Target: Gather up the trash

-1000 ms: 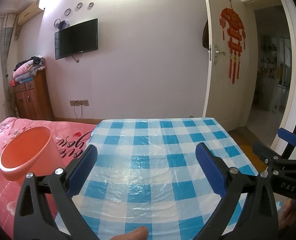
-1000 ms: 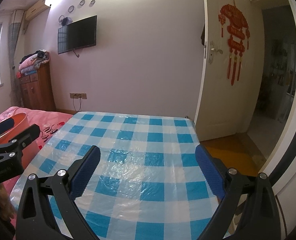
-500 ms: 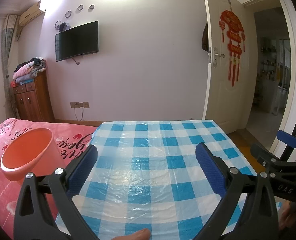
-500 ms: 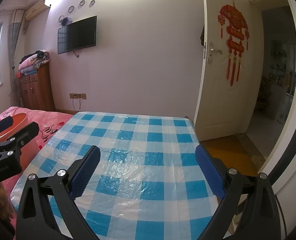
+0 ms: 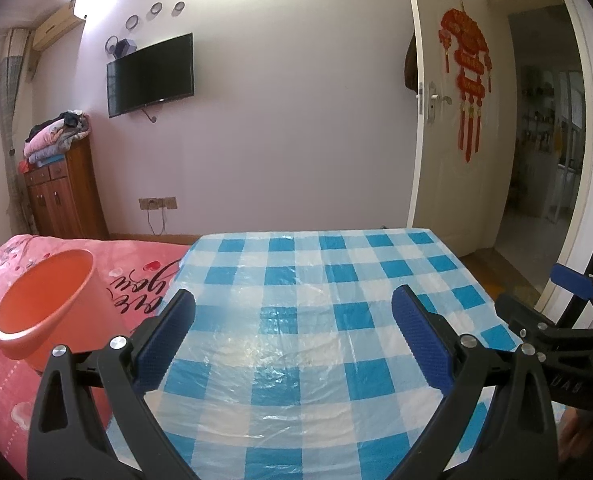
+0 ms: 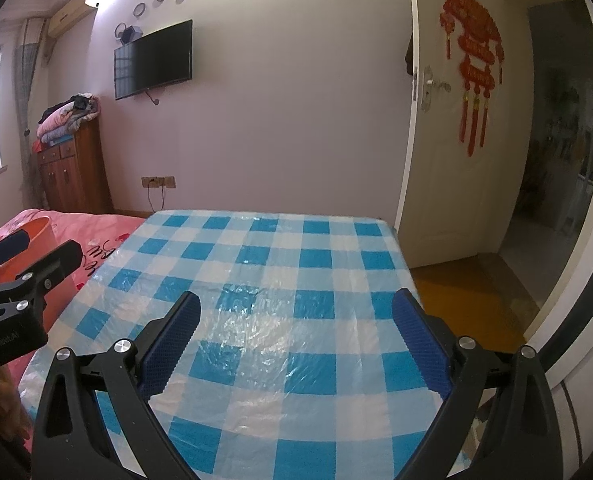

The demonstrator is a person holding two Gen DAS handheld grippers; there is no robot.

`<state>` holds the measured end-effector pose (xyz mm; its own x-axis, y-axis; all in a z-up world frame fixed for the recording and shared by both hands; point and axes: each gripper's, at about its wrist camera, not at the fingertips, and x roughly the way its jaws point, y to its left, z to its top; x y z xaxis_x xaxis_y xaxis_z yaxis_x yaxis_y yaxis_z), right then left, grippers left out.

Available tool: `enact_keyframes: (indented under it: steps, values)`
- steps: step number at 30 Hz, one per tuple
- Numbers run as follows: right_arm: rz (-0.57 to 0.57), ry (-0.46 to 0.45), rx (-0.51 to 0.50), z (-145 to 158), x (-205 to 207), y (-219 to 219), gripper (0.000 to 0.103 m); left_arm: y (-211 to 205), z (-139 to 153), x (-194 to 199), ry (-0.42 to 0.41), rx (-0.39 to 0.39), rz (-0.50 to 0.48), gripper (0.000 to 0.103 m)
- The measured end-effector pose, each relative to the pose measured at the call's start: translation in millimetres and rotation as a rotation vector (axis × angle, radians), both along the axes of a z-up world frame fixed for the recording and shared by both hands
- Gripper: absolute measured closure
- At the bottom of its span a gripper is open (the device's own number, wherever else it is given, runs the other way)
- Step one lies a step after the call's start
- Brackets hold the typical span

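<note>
Trash: none shows on the checked table (image 5: 296, 320).
Bin: orange bucket (image 5: 44, 308) sits beside it.
Left gripper (image 5: 292, 336): wide open, empty.
Right gripper (image 6: 296, 340): wide open, empty.
Left to do: probably nothing, or not begun.

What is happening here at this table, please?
A person holds two handheld grippers above a table with a blue-checked plastic cloth. The left gripper and the right gripper are both open and hold nothing. An orange bucket stands to the left, on or beside a pink bed cover, and what can be seen of its inside looks empty. The job is collecting trash, but no trash is visible on the cloth in either view.
</note>
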<state>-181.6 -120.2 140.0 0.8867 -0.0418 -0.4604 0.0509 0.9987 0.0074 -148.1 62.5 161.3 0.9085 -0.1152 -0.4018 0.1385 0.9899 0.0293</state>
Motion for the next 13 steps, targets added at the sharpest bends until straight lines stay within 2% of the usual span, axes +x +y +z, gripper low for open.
enact_keyframes:
  steps: [4, 6, 11, 13]
  values:
    - [0.001, 0.048, 0.033, -18.4, 19.3, -8.3, 0.008, -7.5, -19.1, 18.0, 0.058, 0.012, -0.001, 0.004]
    - [-0.002, 0.085, 0.061, -31.3, 31.3, -14.5, 0.008, -13.3, -36.5, 34.0, 0.124, 0.010, -0.001, 0.004]
    - [-0.062, 0.241, 0.122, -82.1, 74.5, -34.7, 0.008, -27.7, -86.3, 76.1, 0.289, 0.001, 0.024, 0.004]
    - [-0.091, 0.298, 0.128, -101.4, 89.5, -42.0, 0.008, -34.1, -104.4, 90.1, 0.329, 0.012, 0.038, 0.004]
